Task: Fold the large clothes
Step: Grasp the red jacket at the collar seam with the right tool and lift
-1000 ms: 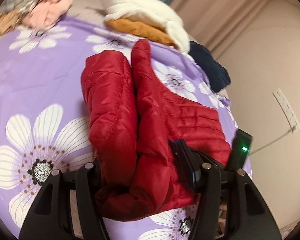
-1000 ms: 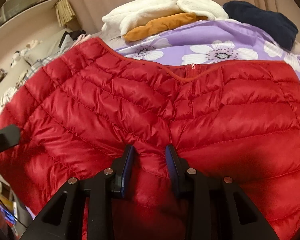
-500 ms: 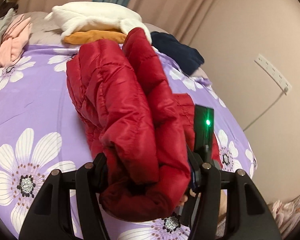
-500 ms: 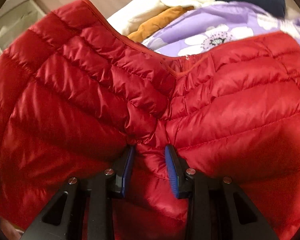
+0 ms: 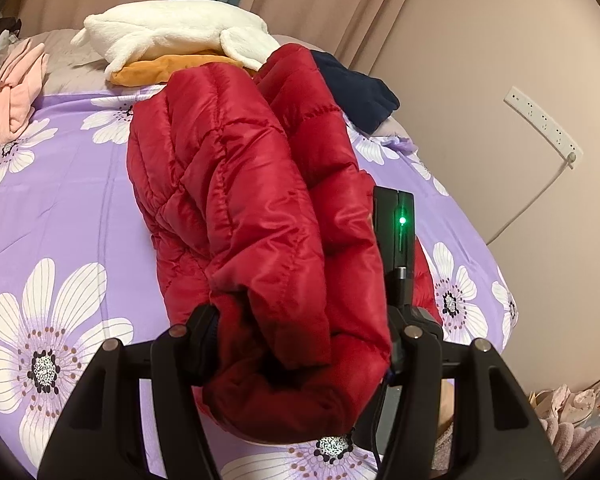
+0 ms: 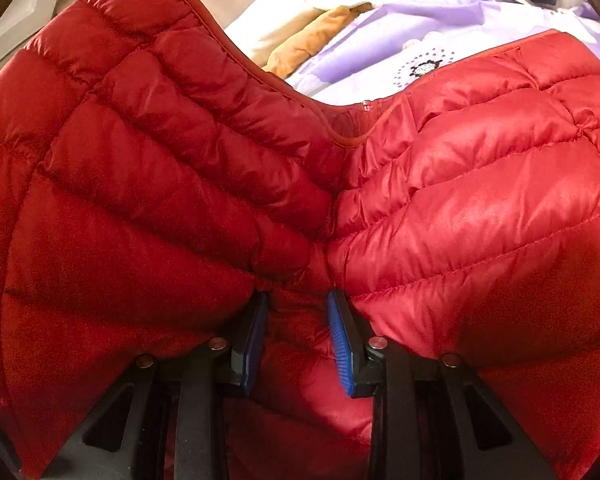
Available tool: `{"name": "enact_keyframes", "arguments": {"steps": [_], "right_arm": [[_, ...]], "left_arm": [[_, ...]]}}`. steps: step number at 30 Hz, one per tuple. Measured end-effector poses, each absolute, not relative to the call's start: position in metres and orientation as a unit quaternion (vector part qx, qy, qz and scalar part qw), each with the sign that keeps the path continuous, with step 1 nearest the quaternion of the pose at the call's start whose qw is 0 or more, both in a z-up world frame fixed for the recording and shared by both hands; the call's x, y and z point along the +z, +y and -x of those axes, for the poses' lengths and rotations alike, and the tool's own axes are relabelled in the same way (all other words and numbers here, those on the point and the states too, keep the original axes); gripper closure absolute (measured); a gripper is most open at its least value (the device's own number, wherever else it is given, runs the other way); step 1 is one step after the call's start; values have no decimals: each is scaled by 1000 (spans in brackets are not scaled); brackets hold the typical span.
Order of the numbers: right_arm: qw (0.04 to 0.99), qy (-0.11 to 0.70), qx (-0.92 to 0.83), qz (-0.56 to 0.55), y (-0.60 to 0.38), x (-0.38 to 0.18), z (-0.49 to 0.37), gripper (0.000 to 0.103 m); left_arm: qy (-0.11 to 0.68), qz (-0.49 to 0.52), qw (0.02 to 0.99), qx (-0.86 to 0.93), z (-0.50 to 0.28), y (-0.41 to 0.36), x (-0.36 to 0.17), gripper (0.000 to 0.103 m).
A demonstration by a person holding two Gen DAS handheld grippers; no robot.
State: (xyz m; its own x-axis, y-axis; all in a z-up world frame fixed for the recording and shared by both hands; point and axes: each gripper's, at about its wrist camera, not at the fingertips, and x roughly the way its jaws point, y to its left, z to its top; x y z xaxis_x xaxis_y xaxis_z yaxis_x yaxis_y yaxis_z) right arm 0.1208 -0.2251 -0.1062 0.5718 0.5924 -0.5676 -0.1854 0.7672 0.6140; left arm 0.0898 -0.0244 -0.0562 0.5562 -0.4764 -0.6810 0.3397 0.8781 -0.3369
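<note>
A red quilted puffer jacket (image 5: 240,208) is lifted off the purple flowered bedspread (image 5: 60,200). My left gripper (image 5: 300,344) is shut on a thick bunched fold of it, which hides the fingertips. In the right wrist view the jacket (image 6: 460,200) fills the frame, with its hem and zipper end at the top middle. My right gripper (image 6: 298,304) is shut on a pinch of the fabric between its blue pads (image 6: 340,336). The right gripper's body with a green light (image 5: 400,224) stands just right of the jacket in the left wrist view.
At the head of the bed lie a white fleece item (image 5: 172,32) on an orange one (image 5: 160,70), a dark navy garment (image 5: 356,92) and pink clothes (image 5: 12,88). A beige wall with a power strip (image 5: 540,124) runs along the right.
Both grippers have raised the jacket off the bed and brought it closer to the cameras. The fabric bulges more around the right gripper's pads, and the left view has tilted up.
</note>
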Motion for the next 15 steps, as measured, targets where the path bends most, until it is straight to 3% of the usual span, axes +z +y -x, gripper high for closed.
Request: {"name": "enact_keyframes", "arguments": {"steps": [15], "right_arm": [[814, 406, 249, -331, -247, -113, -128, 72]], "left_arm": [[410, 50, 877, -244, -90, -46, -55, 45]]}}
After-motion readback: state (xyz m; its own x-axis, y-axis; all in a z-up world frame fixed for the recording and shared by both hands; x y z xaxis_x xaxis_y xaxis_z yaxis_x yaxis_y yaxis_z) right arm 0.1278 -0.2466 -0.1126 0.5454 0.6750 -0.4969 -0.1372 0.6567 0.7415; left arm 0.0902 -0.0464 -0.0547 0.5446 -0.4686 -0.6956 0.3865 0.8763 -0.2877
